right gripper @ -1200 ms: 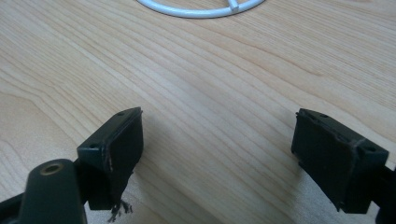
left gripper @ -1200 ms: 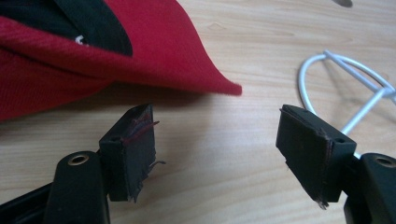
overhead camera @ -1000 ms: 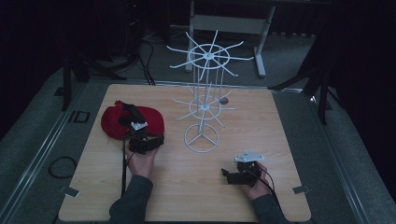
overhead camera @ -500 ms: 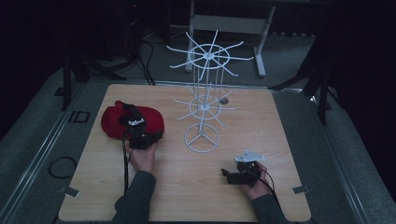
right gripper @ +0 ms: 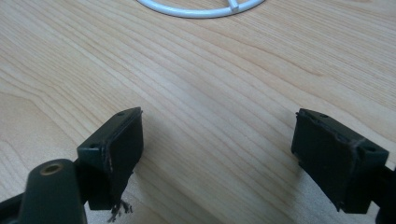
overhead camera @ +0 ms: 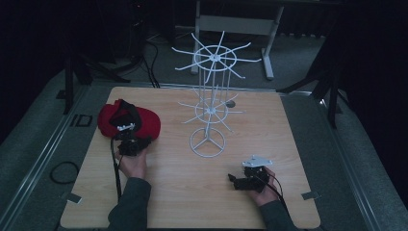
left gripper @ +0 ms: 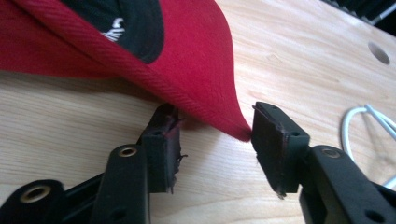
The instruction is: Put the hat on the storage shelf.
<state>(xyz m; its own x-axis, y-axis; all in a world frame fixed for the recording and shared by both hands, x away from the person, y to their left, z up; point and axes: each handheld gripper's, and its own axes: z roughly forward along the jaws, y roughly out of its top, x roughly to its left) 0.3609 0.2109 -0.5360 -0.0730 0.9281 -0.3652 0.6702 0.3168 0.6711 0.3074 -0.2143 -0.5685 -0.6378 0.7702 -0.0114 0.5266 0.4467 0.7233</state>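
A red baseball cap [overhead camera: 129, 122] lies on the counter [overhead camera: 192, 192], left of the white wire rack [overhead camera: 208, 113]. The left claw [left gripper: 215, 140] has just been closing around the cap's brim edge (pads not yet pinching). The right claw [right gripper: 215, 154] rests released, below the rack. The thin brim may slip out sideways.

red fabric cap with a black underside [left gripper: 187, 60] cut off by the top and left edges in the left gripper view, white logo on it [left gripper: 112, 31] partly hidden, white wire rack base ring [right gripper: 201, 9] cropped at the top edge in the right gripper view
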